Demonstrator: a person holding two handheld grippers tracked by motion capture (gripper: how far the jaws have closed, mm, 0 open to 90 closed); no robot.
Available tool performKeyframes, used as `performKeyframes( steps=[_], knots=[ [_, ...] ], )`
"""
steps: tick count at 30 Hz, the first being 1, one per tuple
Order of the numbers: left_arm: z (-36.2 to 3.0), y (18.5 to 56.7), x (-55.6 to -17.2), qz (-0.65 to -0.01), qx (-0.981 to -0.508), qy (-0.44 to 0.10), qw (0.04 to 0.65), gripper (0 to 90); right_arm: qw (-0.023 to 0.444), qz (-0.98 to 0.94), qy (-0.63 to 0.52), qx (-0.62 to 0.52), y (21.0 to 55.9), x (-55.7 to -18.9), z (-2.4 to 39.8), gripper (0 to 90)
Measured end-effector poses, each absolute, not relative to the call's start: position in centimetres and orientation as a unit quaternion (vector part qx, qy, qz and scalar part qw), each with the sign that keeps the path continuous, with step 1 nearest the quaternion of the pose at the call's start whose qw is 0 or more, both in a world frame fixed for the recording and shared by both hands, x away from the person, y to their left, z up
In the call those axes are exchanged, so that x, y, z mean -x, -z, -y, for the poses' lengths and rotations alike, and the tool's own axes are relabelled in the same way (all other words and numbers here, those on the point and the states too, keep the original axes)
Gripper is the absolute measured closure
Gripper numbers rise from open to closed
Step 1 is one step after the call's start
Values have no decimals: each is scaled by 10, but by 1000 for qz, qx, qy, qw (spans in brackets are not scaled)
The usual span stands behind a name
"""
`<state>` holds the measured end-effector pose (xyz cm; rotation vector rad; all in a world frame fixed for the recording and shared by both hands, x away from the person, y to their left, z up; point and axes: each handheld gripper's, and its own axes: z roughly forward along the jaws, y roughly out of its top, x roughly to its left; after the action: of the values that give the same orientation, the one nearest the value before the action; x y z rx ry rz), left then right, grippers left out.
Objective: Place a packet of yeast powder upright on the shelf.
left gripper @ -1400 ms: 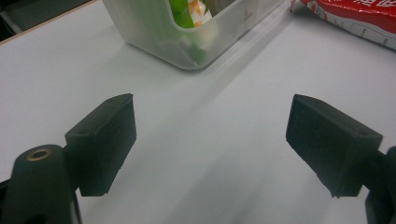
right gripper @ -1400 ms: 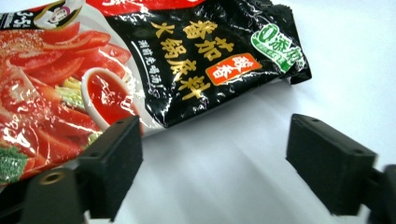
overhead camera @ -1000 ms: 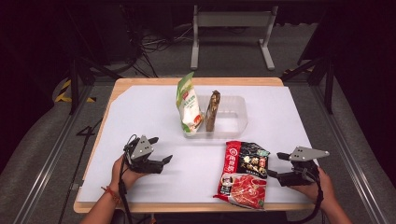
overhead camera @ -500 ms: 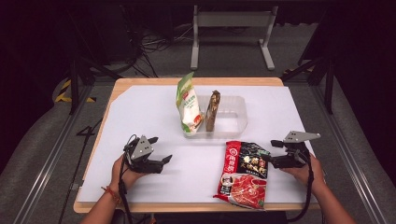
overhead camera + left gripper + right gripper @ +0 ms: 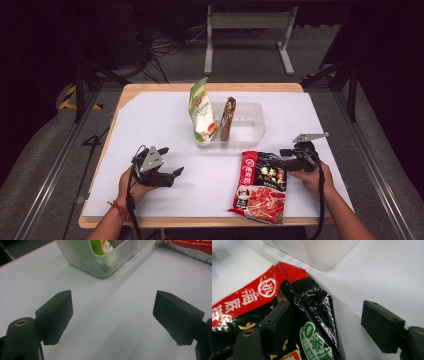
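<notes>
A red and black foil packet (image 5: 262, 185) lies flat near the table's front edge, right of centre. My right gripper (image 5: 281, 159) is at its upper right corner and is open. In the right gripper view its jaws (image 5: 329, 320) straddle the packet's black edge (image 5: 312, 315), one jaw over the foil and the other over bare table, neither pressing on it. My left gripper (image 5: 176, 172) rests at the front left, open, with only white table between its jaws (image 5: 112, 312).
A clear plastic tub (image 5: 250, 132) stands at mid-table, holding an upright green and white bag (image 5: 202, 112) and a brown packet (image 5: 228, 118). Its corner (image 5: 100, 262) lies just ahead of my left gripper. A white sheet (image 5: 150, 115) covers the wooden table.
My right gripper has moved left and away from the front edge, up to the packet's upper right corner. The left gripper has stayed put.
</notes>
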<state>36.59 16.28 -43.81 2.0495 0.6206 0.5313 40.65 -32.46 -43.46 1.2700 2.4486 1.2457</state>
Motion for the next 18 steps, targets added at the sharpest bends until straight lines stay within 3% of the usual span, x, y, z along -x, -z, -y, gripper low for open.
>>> performKeyframes(
  steps=[2, 7, 18],
  knots=[
    [-162, 438, -366, -249, -831, -214, 449, 171, 40, -812, -402, -422, 437, -410, 322, 238],
    [-161, 438, -366, -247, -832, -214, 448, 173, 13, -813, -412, -412, 438, -410, 311, 292],
    [-160, 439, -366, -244, -836, -215, 443, 175, -9, -800, -421, -428, 440, -412, 308, 559]
  ],
)
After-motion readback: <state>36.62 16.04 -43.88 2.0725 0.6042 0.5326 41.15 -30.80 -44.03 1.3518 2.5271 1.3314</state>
